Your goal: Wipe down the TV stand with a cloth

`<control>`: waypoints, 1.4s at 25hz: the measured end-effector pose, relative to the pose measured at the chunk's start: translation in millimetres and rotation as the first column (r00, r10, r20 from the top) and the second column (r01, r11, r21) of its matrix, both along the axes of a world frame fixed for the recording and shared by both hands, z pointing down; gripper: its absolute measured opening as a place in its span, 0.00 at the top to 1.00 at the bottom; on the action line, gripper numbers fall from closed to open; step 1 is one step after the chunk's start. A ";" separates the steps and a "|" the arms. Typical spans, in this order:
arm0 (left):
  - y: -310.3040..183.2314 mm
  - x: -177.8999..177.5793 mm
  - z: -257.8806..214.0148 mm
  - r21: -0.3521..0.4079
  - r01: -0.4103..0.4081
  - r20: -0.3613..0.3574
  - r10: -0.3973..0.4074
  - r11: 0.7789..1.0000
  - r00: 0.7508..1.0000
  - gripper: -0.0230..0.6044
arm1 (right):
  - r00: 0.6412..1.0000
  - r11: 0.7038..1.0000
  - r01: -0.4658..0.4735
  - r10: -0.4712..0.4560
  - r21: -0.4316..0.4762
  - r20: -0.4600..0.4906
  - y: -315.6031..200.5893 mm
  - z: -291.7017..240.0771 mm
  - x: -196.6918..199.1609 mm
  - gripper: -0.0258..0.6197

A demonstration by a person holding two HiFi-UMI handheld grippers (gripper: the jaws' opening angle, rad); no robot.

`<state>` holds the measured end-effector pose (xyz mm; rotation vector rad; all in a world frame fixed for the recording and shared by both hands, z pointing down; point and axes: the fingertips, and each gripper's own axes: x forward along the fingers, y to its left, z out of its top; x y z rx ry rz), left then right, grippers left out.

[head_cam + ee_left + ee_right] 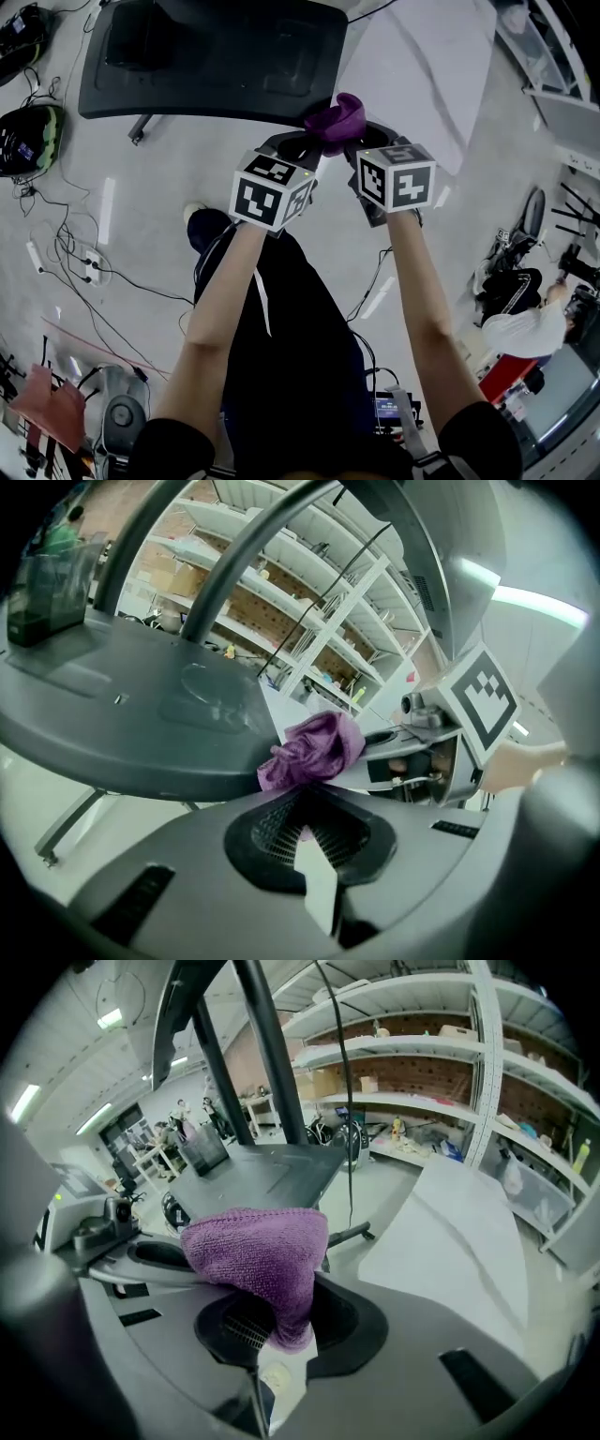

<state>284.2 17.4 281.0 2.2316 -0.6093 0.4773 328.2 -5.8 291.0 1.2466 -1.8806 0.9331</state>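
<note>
Cloth, purple, bunched, pinched from both sides by left gripper and right gripper, both clamped on it, held in air off near right edge of TV stand, probably to gather a wiping pad.

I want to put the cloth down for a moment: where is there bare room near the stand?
The stand is bare along its near edge, left of the cloth, and so is the white sheet to its right. The floor at the left is crowded with cables and a power strip.
</note>
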 end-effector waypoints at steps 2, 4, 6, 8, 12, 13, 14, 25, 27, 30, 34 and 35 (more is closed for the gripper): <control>7.8 -4.3 -0.7 -0.001 -0.012 -0.006 0.012 1.000 1.000 0.95 | 1.000 1.000 -0.004 0.004 -0.006 -0.020 11.9 5.5 -2.6 0.82; 14.5 -15.2 0.9 0.000 -0.018 -0.008 0.018 1.000 1.000 0.95 | 1.000 1.000 -0.020 0.020 -0.014 -0.020 22.2 11.4 -11.7 0.82; 19.4 -33.6 5.5 0.005 -0.015 0.004 0.015 1.000 1.000 0.95 | 1.000 0.999 -0.026 0.026 -0.026 -0.013 32.8 18.4 -28.0 0.82; 22.1 -58.0 10.3 0.011 0.003 0.016 -0.003 1.000 1.000 0.95 | 1.000 0.999 -0.007 0.007 -0.033 -0.006 42.8 26.6 -52.0 0.82; 24.4 -120.7 27.5 0.000 0.074 0.030 -0.074 0.997 0.997 0.95 | 0.996 0.995 0.086 -0.085 -0.044 0.006 56.9 53.2 -118.4 0.82; 24.0 -136.7 35.1 -0.004 0.094 0.038 -0.094 0.996 0.995 0.95 | 0.995 0.994 0.104 -0.104 -0.044 0.008 58.0 61.3 -135.1 0.82; 23.3 -152.1 43.3 -0.007 0.116 0.046 -0.115 0.993 0.992 0.95 | 0.993 0.992 0.122 -0.122 -0.043 0.009 58.3 69.2 -151.1 0.83; -11.9 -265.1 112.2 0.134 0.361 0.046 -0.370 0.923 0.928 0.95 | 0.952 0.944 0.305 -0.300 0.126 -0.058 23.1 144.6 -261.4 0.82; -21.6 -274.1 127.3 0.174 0.375 0.039 -0.387 0.911 0.921 0.95 | 0.958 0.941 0.288 -0.282 0.176 -0.057 9.4 157.5 -269.3 0.82; -30.9 -287.8 154.5 0.226 0.398 0.024 -0.414 0.889 0.910 0.95 | 0.969 0.935 0.247 -0.241 0.254 -0.055 -5.5 181.2 -277.9 0.82; -28.0 -311.4 202.7 0.248 0.430 0.027 -0.450 0.868 0.892 0.95 | 0.978 0.923 0.210 -0.197 0.321 -0.074 -13.4 226.3 -291.3 0.82; -27.4 -317.3 216.2 0.245 0.438 0.029 -0.459 0.865 0.888 0.95 | 0.981 0.923 0.192 -0.175 0.334 -0.080 -14.8 238.8 -292.7 0.82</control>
